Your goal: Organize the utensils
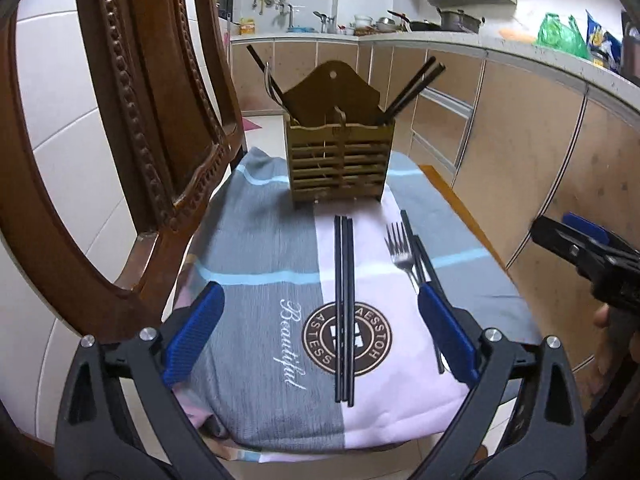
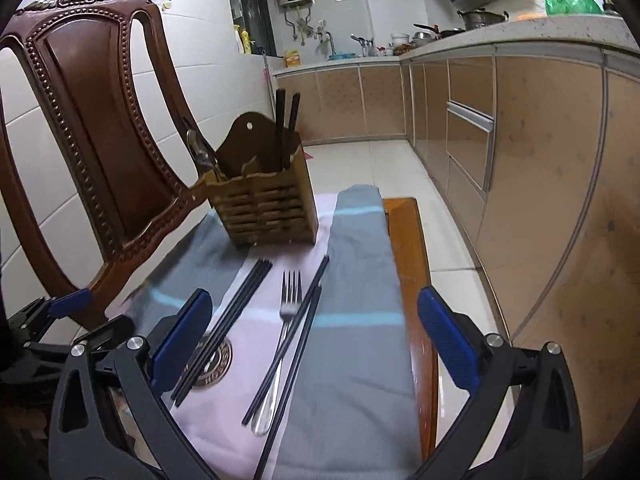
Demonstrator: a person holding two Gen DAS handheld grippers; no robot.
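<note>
Left wrist view showed the left tongs spread wide and empty around the chopsticks, the right tongs likewise apart above the fork; judged next: lower, clamp, carry to the holder ahead.

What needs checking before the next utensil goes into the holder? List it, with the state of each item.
1. Left gripper jaws wide and empty: ok.
2. Right gripper jaws wide and empty: ok.
3. Chopstick pair lies straight on the cloth, between the left jaws: ok.
4. Fork free to lift: not ok, other chopsticks lie crossed against it.
5. Wooden holder upright on the cloth: ok.
6. Room left in its compartments: cannot tell; both already hold utensils.
</note>
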